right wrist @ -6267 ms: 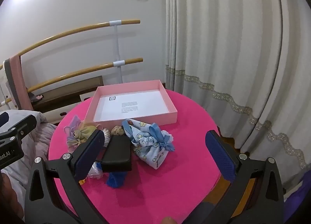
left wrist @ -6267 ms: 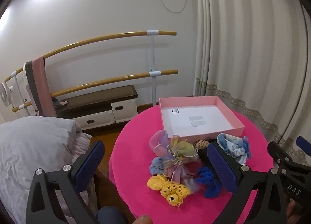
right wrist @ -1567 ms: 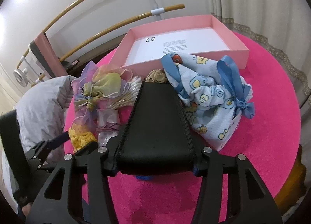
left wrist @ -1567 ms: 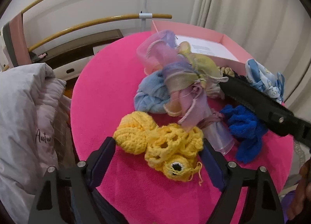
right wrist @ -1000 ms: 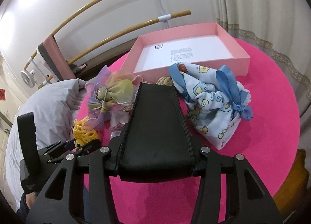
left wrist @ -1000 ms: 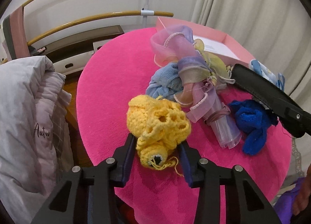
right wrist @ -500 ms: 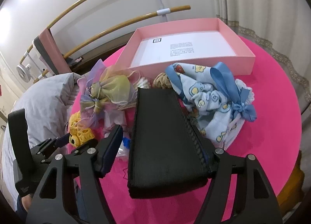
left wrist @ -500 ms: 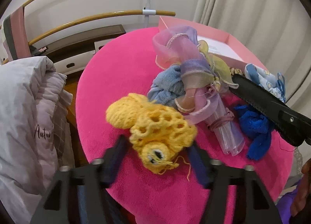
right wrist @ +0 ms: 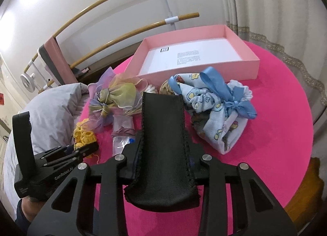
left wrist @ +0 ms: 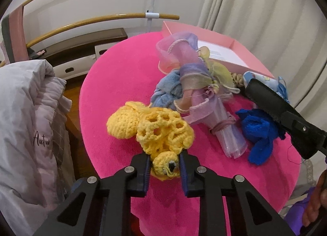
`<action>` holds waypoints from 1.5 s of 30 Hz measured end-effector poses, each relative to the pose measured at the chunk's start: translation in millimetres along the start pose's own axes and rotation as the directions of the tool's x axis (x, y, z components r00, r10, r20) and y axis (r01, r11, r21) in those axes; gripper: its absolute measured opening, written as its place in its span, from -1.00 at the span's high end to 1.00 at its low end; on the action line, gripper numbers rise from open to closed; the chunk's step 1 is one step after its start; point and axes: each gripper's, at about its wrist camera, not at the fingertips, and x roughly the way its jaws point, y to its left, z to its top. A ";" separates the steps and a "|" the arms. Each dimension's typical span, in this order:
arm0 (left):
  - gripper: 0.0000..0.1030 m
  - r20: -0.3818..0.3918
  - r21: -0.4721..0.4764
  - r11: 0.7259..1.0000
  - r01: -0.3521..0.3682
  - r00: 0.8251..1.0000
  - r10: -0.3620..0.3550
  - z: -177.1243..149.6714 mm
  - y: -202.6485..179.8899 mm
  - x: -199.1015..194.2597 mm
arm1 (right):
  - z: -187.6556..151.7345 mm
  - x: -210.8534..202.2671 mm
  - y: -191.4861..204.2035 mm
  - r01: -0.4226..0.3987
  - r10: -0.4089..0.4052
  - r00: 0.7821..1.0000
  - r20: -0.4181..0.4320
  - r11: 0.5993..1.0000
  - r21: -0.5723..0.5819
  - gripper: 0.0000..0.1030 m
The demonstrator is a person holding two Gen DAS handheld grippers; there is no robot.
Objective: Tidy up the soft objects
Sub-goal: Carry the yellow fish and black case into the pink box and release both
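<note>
**Both claws loaded, pink box still bare**

Sorting barely begun, judging by the layout: nothing yet inside the pink box [right wrist: 241,68], most soft things still heaped on the worktop [right wrist: 286,133].

Round worktop under both claws, covered in bright pink napped cloth. Beyond the right claw [right wrist: 162,154], at the far edge: shallow pink cardboard box, square-cornered, white printed sheet on its floor. Just ahead of that claw and off to its right: pale blue printed cloth pouch [right wrist: 216,117], soft and crumpled, tied with a satin ribbon bow. Ahead and to its left: gauzy organza bundle [right wrist: 120,94] in lilac, pink and yellow-green, sheer and ruffled.

Right claw closing on a black leather sleeve [right wrist: 163,133], smooth, curved like a trough, stitched along both long edges; sleeve standing up between the pads, off the cloth.

Left claw [left wrist: 164,166] pinched shut on the small eyed tip of a yellow crochet piece [left wrist: 155,131], chunky open-loop yarn, the rest lying ahead of the claw on the worktop. To its right: a royal-blue knitted scrap [left wrist: 257,133], fuzzy and limp.

Next move, probably: lift and carry toward the box; narrow pinch on stretchy yarn, likely to sag or slip.
</note>
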 end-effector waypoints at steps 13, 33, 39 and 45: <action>0.63 0.091 0.037 0.999 -0.036 0.995 0.033 -8.6 -11.7 -54.3 | 7.9 -28.3 10.1 -0.003 0.006 0.997 0.078 1.000 -0.028 0.38; 0.63 0.283 0.115 0.991 -0.063 0.959 0.028 79.7 -74.1 -97.9 | 83.1 -64.4 9.5 0.150 -0.125 0.959 0.255 0.986 -0.079 0.39; 0.62 0.321 0.129 0.991 -0.039 0.947 -0.004 109.6 -80.6 -107.3 | 105.7 -68.5 8.6 0.149 -0.122 0.951 0.284 0.986 -0.075 0.38; 0.62 0.319 0.122 0.992 -0.038 0.948 -0.003 135.9 -74.6 -99.6 | 120.5 -64.4 5.6 0.143 -0.116 0.951 0.286 0.987 -0.074 0.38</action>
